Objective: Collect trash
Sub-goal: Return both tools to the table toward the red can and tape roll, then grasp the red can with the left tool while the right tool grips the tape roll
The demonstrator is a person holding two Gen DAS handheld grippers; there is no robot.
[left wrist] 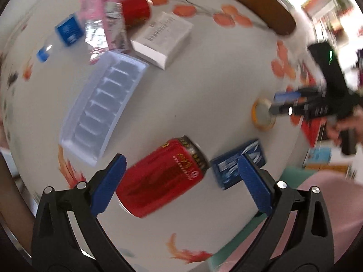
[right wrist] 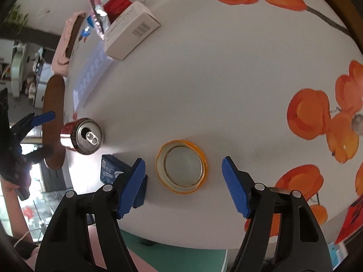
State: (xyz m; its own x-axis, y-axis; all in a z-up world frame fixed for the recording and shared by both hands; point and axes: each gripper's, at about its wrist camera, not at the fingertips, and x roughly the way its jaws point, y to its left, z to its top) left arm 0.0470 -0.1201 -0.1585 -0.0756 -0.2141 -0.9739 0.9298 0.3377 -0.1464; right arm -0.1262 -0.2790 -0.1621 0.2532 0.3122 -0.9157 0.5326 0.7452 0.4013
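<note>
A red drink can (left wrist: 163,176) lies on its side on the white flower-print table (left wrist: 192,86). My left gripper (left wrist: 181,161) points down over the can, open, one blue pad on either side of it and the right pad well clear. In the right wrist view the same can (right wrist: 82,136) shows its opened top. A round yellow lid (right wrist: 181,166) lies flat between the fingers of my right gripper (right wrist: 183,161), which is open, with gaps on both sides. The left wrist view shows the right gripper (left wrist: 283,104) low over that lid (left wrist: 263,115).
A small blue box (left wrist: 238,165) lies beside the can, next to the table's near edge. Farther back are a clear plastic tray (left wrist: 102,106), a white carton (left wrist: 163,36), a second red can (left wrist: 136,9), a blue-labelled bottle (left wrist: 68,31) and a pink wrapper (left wrist: 106,6).
</note>
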